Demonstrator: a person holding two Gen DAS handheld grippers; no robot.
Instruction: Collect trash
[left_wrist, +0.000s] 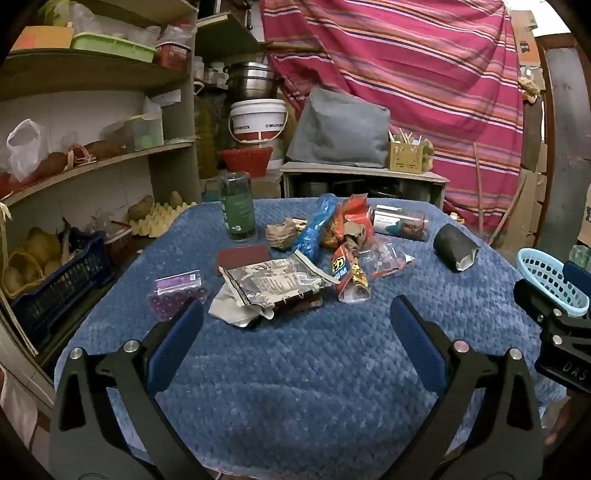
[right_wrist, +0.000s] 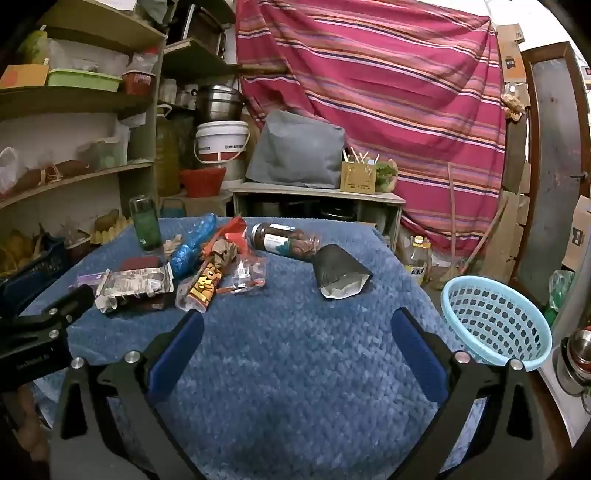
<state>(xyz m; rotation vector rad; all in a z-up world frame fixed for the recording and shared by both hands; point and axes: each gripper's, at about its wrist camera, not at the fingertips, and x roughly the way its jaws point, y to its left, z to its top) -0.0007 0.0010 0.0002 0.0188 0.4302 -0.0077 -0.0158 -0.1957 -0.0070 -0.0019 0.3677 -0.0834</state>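
**Both grippers wide and empty, trash still scattered on the table**

Left wrist view: the left gripper (left_wrist: 295, 314) hangs over the blue quilted table cover (left_wrist: 295, 387) with its jaws spread fully apart and nothing between them. Straight ahead lies the trash — a crumpled black-and-white printed wrapper (left_wrist: 275, 282) nearest, a purple blister pack (left_wrist: 177, 291) just beside the left finger, a blue plastic bag (left_wrist: 316, 229) and an orange snack wrapper (left_wrist: 341, 271) in the heap behind. A green jar (left_wrist: 238, 208) stands upright at the far edge. The right gripper's body shows at the right border, in front of the light blue basket (left_wrist: 554, 280).

Right wrist view: the right gripper (right_wrist: 297, 328) is likewise spread open and empty above bare cover. A black pouch (right_wrist: 341, 275) lies ahead, apart from the heap, and a brown jar (right_wrist: 284, 242) lies on its side behind it. The basket (right_wrist: 495, 317) sits just off the table's right edge, with nothing visible inside.

Risks, as I judge them: the wrappers are thin and overlapping, so a grip could pinch the soft cover or drag two pieces at once. The lying jar may roll if nudged — and the light basket could tip if a drop catches its rim.
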